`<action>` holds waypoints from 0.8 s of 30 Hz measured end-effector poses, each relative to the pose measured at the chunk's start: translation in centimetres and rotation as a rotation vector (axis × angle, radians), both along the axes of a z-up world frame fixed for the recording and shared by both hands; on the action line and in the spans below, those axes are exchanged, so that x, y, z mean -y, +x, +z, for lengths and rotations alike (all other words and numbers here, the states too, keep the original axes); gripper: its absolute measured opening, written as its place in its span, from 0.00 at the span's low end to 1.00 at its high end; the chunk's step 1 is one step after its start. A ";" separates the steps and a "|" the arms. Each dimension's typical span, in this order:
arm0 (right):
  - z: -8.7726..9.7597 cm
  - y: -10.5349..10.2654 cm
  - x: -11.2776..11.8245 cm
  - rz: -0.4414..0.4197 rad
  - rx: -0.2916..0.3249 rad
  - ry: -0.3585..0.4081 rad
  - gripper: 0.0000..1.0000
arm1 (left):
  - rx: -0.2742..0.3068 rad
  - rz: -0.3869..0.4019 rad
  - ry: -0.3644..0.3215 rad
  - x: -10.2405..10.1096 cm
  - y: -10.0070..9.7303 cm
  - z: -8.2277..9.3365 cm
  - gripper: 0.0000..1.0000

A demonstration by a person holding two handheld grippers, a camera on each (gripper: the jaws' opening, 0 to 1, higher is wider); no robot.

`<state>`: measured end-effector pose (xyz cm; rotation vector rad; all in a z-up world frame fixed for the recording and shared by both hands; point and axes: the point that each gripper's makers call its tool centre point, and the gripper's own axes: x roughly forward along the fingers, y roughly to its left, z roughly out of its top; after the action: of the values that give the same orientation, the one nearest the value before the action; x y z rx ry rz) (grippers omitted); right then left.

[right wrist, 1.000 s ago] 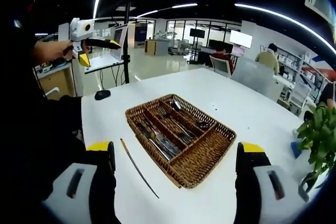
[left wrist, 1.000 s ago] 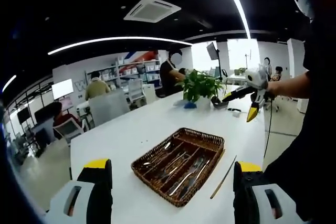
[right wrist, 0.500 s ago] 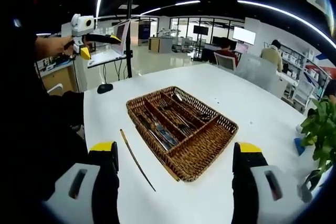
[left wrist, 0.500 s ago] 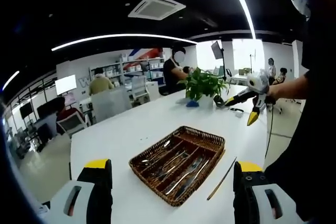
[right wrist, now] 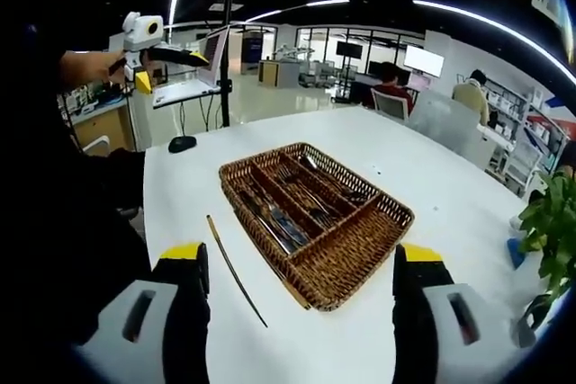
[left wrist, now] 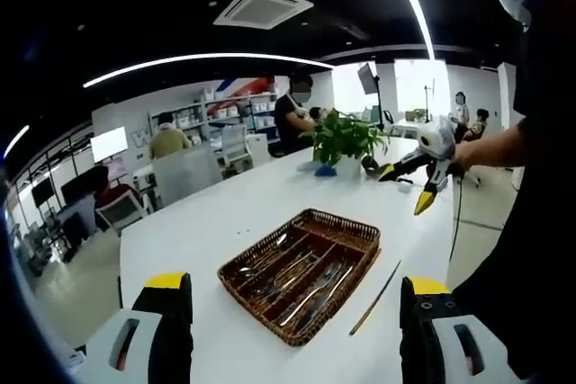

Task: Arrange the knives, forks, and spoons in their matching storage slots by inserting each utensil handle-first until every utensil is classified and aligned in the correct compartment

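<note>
Brown woven wicker cutlery tray [left wrist: 360,233] [right wrist: 360,263] with long divided slots, resting on a white table [left wrist: 225,213] [right wrist: 432,177], metal knives, forks and spoons [left wrist: 301,276] [right wrist: 288,218] already lying inside the compartments. Too small to tell which utensil sits in which slot, or which end leads. Just beside the tray, on its near side in the right gripper view, a thin brown stick [left wrist: 376,298] [right wrist: 234,269] flat on the table, apart from the wicker rim.

Left gripper [left wrist: 292,330] [right wrist: 153,51] raised well above the table, jaws wide apart and holding nothing. Right gripper [right wrist: 292,317] [left wrist: 416,182] likewise lifted, jaws spread and empty. Green potted plant [left wrist: 342,139] [right wrist: 549,231] at the far end of the table, well apart from the tray.

Probably at the very start or very end of sorting; cannot tell which.

Risks from here, as a judgement: descending from such height with both hands may nudge the light wicker tray and slide it across the smooth top. Closing on several packed, shiny utensils at once likely to lift two together or let one slip and fall into a wrong slot. Thin stick easily mistaken for a utensil or swept off the near edge.
</note>
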<state>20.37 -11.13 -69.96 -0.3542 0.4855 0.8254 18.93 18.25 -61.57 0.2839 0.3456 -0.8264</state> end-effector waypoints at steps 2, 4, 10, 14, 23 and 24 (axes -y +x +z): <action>-0.1 -0.1 0.3 0.006 -0.004 -0.004 0.84 | 0.008 0.006 -0.002 0.4 -0.1 0.1 1.00; -0.1 -0.1 0.5 0.012 -0.003 -0.005 0.83 | 0.009 0.014 -0.005 0.7 -0.2 0.1 1.00; -0.5 0.2 1.4 0.035 0.018 -0.021 0.77 | 0.013 0.009 0.013 1.5 -0.7 -0.5 1.00; -0.9 0.5 1.9 0.043 0.024 -0.024 0.75 | 0.012 0.025 0.010 1.4 -0.7 -0.6 1.00; -4.2 0.3 2.2 0.038 -0.036 -0.034 0.80 | -0.021 0.017 0.010 1.6 -1.5 -2.4 1.00; -4.5 0.2 2.1 0.041 -0.035 -0.037 0.79 | -0.026 0.015 0.015 1.7 -1.5 -2.7 1.00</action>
<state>20.56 -13.23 -74.43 -0.3849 0.5279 0.8640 17.38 16.60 -64.24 0.2846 0.3783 -0.8134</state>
